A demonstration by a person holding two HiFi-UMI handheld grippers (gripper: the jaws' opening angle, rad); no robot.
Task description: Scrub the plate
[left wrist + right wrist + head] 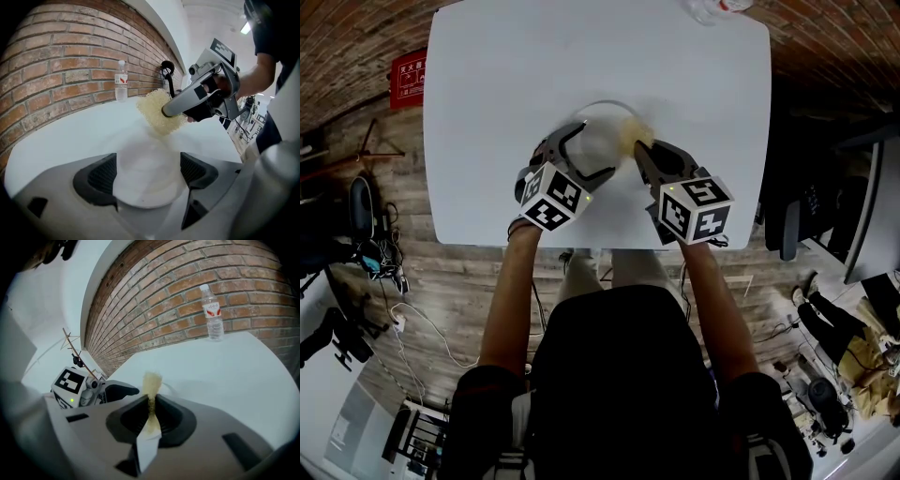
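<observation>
plate point(146, 190): white and shallow, wedged between the jaws of the left tongs point(147, 172), low over the white table point(487, 94). The far rim points toward the right tongs point(151, 411).
handling: we judge it stiff, light and breakable. The glazed face is likely slick, more so if wet, so it could twist or slide out under sideways rubbing.
where to hold: by the rim on two opposite sides, as now. We would keep the pads off the middle so that the face stays free for scrubbing.
left tongs: spread wide, one ribbed pad against each side of the plate; we read this as clamped on it.
right tongs: pinched nearly together on a yellowish sponge point(152, 379), which is squashed thin between the pads with a tuft poking out past the tips.
sponge: soft and springy, at the far rim of the plate, just ahead of the left tongs. We can't tell whether it touches the plate or hangs just above it.
bottle point(213, 319): clear plastic, upright, well beyond both tongs at the table's far edge by the brick wall.
</observation>
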